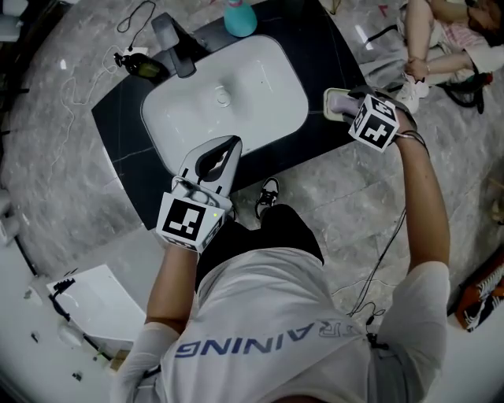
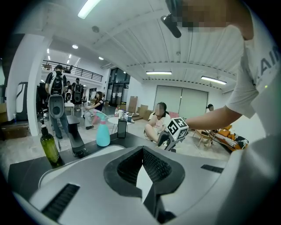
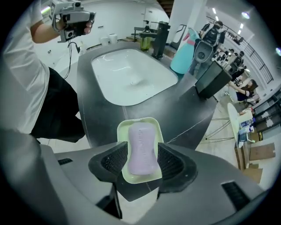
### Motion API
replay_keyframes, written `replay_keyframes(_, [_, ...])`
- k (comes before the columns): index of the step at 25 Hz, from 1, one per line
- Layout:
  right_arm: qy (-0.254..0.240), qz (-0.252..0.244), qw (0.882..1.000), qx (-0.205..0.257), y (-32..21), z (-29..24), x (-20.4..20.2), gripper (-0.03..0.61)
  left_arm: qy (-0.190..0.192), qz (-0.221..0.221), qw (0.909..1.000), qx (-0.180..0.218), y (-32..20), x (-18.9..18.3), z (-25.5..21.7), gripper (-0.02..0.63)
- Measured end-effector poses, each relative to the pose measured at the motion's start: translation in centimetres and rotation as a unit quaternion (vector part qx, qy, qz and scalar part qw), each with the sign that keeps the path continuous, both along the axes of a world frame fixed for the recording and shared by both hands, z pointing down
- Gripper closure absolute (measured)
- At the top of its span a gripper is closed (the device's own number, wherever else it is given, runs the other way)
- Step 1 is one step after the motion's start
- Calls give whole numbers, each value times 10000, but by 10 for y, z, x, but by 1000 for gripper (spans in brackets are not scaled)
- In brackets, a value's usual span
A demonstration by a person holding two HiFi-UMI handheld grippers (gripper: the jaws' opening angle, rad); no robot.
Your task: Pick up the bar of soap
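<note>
A pale lilac bar of soap (image 3: 141,149) lies in a light green soap dish (image 3: 131,124) on the black counter, to the right of the white sink (image 3: 127,74). My right gripper (image 3: 140,160) is open and straddles the dish, one pad on each side of the soap with a gap on both sides. In the head view the dish (image 1: 334,100) peeks out from under the right gripper (image 1: 342,106). My left gripper (image 1: 233,143) hovers at the sink's near rim, shut and holding nothing; its own view shows the left gripper (image 2: 142,151) with its tips together.
A dark faucet (image 1: 175,46), a teal bottle (image 1: 239,16) and a green bottle (image 1: 142,64) stand behind the sink (image 1: 260,71). The black counter (image 1: 126,134) ends close past the dish. People sit on the floor at the right (image 1: 441,39).
</note>
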State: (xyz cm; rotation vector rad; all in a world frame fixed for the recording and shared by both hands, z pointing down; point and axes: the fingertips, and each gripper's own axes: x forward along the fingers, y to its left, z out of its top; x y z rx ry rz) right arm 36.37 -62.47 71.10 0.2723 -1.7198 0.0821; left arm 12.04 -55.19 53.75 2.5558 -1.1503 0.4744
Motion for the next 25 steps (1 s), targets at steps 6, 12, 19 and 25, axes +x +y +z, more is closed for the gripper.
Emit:
replay_keyframes(6, [317, -316, 9979, -465, -1, 17, -6, 377, 49, -99, 9999, -51, -1, -8, 5, 612])
replay_keyframes(12, [361, -510, 9962, -600, 3, 18, -5, 380, 21, -92, 9999, -71, -1, -12, 6, 612])
replay_keyframes(19, [-150, 241, 9988, 393, -8, -18, -8, 382, 35, -42, 10000, 48, 4, -19, -8, 612])
replay_keyframes(25, [-901, 1401, 9782, 1242, -3, -78, -32, 382, 141, -8, 9994, 324, 5, -29, -36, 612])
